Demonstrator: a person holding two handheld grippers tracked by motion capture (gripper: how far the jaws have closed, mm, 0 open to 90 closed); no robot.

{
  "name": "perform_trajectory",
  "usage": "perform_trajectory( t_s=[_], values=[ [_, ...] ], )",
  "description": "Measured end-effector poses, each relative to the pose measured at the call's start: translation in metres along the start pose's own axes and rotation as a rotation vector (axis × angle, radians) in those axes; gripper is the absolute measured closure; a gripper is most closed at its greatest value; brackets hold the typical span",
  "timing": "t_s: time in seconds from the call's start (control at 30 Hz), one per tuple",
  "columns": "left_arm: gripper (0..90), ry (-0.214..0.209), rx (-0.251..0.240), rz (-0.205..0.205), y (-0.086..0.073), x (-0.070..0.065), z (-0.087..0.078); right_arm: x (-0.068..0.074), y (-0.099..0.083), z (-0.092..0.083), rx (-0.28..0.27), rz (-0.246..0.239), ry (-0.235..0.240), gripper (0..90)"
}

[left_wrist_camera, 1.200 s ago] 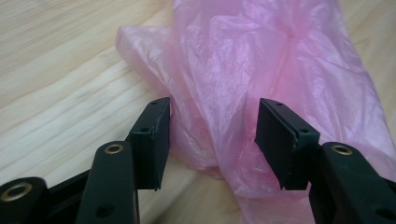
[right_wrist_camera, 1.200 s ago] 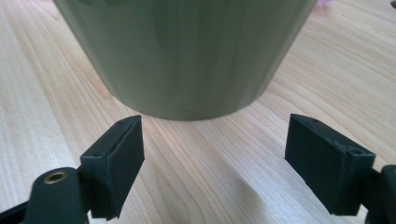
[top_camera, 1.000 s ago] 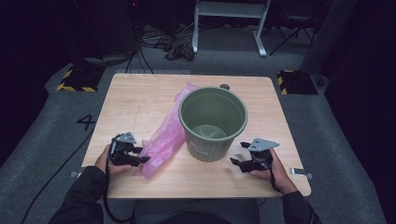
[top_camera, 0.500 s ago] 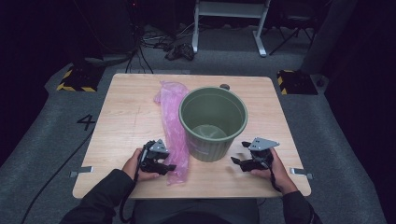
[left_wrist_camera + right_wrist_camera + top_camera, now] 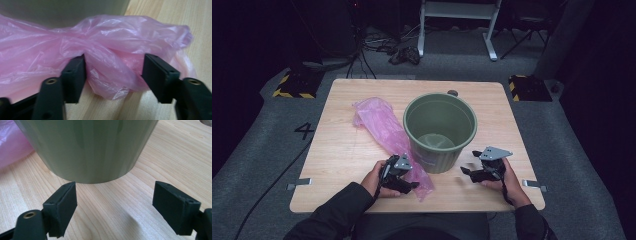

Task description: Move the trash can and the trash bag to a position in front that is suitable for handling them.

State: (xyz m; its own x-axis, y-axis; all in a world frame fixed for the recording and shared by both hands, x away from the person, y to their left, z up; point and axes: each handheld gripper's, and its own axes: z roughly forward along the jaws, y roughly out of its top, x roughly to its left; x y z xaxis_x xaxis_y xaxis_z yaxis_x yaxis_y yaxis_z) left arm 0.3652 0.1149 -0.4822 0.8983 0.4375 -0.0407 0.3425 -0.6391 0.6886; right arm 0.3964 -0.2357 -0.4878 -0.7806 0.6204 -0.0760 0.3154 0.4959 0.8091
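Right now my left claw [image 5: 113, 72], jaws just opening, straddles the crumpled pink plastic bag's [image 5: 384, 131] near end. It trails away leftward beside the green plastic bucket [image 5: 440, 131].

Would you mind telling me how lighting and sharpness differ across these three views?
High view: lit wooden table, dark surroundings. Left gripper view: pink bag sharp in the middle, soft at the edges. Right gripper view: green bucket slightly soft, a shadow on the wood beneath it.
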Motion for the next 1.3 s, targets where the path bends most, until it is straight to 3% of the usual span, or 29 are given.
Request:
perform_trajectory(
  t_s=[0.07,0.13,0.3,0.43,0.5,0.57,0.67,0.77,0.87,1.03,1.3],
  values=[
    [28.7,-0.008,-0.013,0.005,-0.002,0.000,-0.011,0.000,0.000,-0.001,-0.005,0.000,0.001,19.5],
    [24.0,0.013,-0.030,0.005,-0.006,0.001,-0.023,-0.001,0.000,-0.002,-0.008,0.004,0.004,19.5],
    [24.6,0.009,-0.089,-0.035,-0.018,0.009,-0.051,-0.001,0.001,-0.004,-0.020,0.010,0.002,19.5],
    [26.8,0.025,-0.117,-0.040,-0.019,0.009,-0.059,0.000,0.003,-0.004,-0.028,0.010,0.002,19.5],
    [26.8,0.054,-0.128,-0.045,-0.017,0.009,-0.062,0.002,0.004,-0.005,-0.033,0.007,0.005,19.5],
    [28.1,0.095,-0.130,-0.046,-0.014,0.012,-0.061,0.003,0.005,-0.005,-0.040,0.009,0.007,19.5],
    [30.9,0.111,-0.127,-0.067,-0.006,0.023,-0.053,0.004,0.007,-0.005,-0.051,0.017,0.005,19.6],
    [33.1,0.093,-0.124,-0.072,0.005,0.033,-0.043,0.007,0.010,-0.004,-0.055,0.010,0.007,19.6],
    [33.1,0.114,-0.122,-0.059,0.018,0.039,-0.032,0.010,0.014,-0.004,-0.068,0.015,0.006,19.6],
    [31.0,0.082,-0.146,-0.048,0.035,0.046,-0.019,0.009,0.018,-0.004,-0.081,0.015,-0.003,19.7],
    [28.4,0.112,-0.148,-0.050,0.052,0.050,-0.006,0.003,0.026,-0.003,-0.108,0.032,-0.049,20.2]
  ],
)
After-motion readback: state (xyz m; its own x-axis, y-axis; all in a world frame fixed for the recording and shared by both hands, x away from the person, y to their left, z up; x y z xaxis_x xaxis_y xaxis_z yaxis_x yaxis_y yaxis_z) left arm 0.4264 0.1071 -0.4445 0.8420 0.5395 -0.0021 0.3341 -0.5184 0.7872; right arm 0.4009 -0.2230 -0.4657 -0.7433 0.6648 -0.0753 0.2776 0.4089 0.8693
